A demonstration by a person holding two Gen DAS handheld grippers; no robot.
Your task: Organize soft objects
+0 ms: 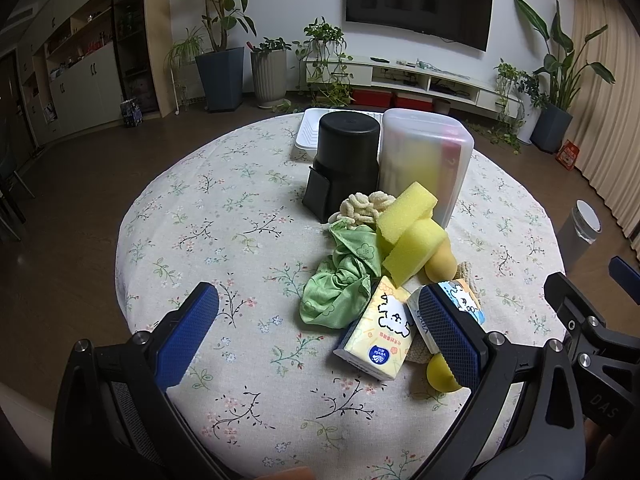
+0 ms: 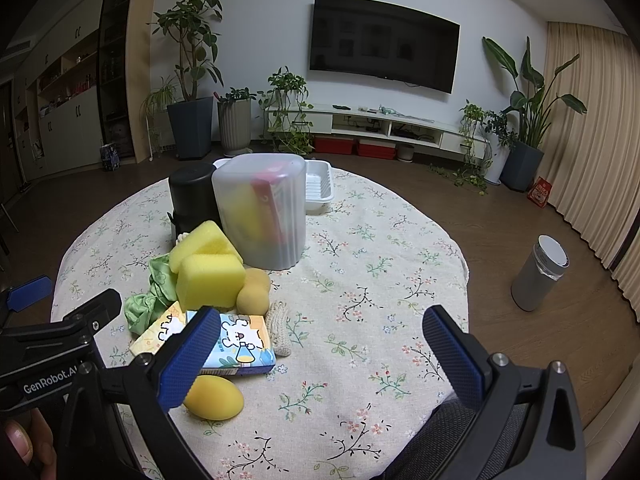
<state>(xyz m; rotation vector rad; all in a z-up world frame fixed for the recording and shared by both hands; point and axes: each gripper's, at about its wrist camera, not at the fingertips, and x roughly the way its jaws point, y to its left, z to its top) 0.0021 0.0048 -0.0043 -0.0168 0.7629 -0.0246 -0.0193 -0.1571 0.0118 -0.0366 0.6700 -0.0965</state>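
On the round table (image 1: 208, 216) with its flowered cloth, a heap of soft things lies just in front of two containers: a black canister (image 1: 347, 148) and a frosted plastic bin (image 1: 424, 156) standing side by side, with a white tray (image 1: 310, 130) behind them. The heap holds two yellow sponges (image 1: 408, 236) stacked crookedly, a crumpled green cloth (image 1: 340, 284), a cream knitted piece (image 1: 362, 208) near the canister, two tissue packs (image 1: 378, 330) lying against each other, a round yellow puff (image 1: 440, 266) tucked under the sponges and an egg-shaped yellow puff (image 2: 214, 396) at the near edge. Both tools hover low over the near side of the table and hold nothing: the left gripper (image 1: 318, 332) has its jaws spread wide, with the green cloth and the yellow tissue pack lying between its blue pads, and the right gripper (image 2: 322, 354) is likewise spread wide over bare cloth, its left finger standing just before the blue tissue pack (image 2: 240, 344). Nothing appears sorted yet apart from what the frosted bin already shows through its wall, so the step in hand looks like choosing a first item. A sensible choice is one lying free at the edge, such as the egg-shaped puff or a tissue pack, not the sponges, whose removal could tumble the pile. Soft goods give under the pads, so it would help to straddle the item squarely, close gently at its middle, and lift straight up before carrying it to a container.
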